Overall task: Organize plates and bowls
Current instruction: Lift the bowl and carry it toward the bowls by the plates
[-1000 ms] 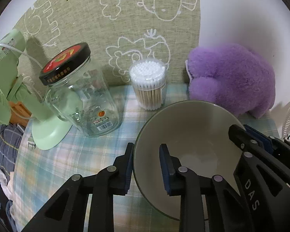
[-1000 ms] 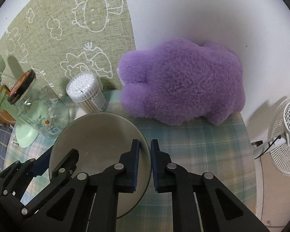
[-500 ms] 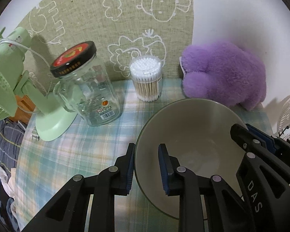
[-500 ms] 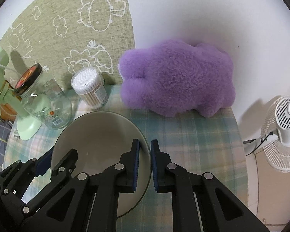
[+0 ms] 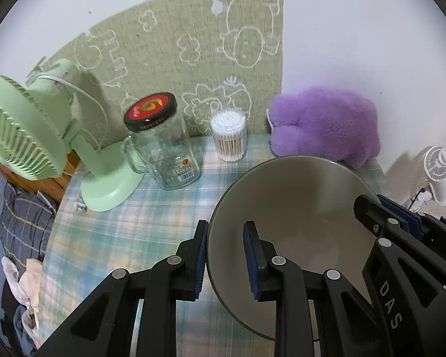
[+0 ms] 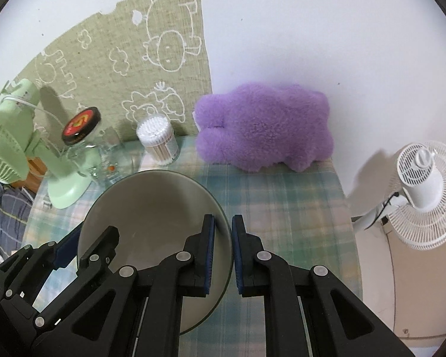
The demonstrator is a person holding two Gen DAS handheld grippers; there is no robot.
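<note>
A large pale grey-green bowl (image 5: 294,196) hangs above the checked tablecloth, held by both grippers. My left gripper (image 5: 224,247) is shut on its left rim, one pad outside and one inside the bowl. My right gripper (image 6: 222,239) is shut on the opposite rim of the same bowl (image 6: 151,205). Each gripper shows in the other's view: the right gripper (image 5: 380,208) at the bowl's right rim, the left gripper (image 6: 83,239) at its left rim. The bowl looks empty inside.
At the back of the table (image 5: 110,238) stand a green desk fan (image 5: 29,136), a glass jar with a red-and-black lid (image 5: 163,145), a tub of cotton swabs (image 5: 229,136) and a purple plush toy (image 6: 264,125). A white floor fan (image 6: 425,190) stands off the table's right edge.
Both grippers have risen and drawn back with the bowl between them. The jar, swabs, fan and plush toy now look smaller and farther away.
</note>
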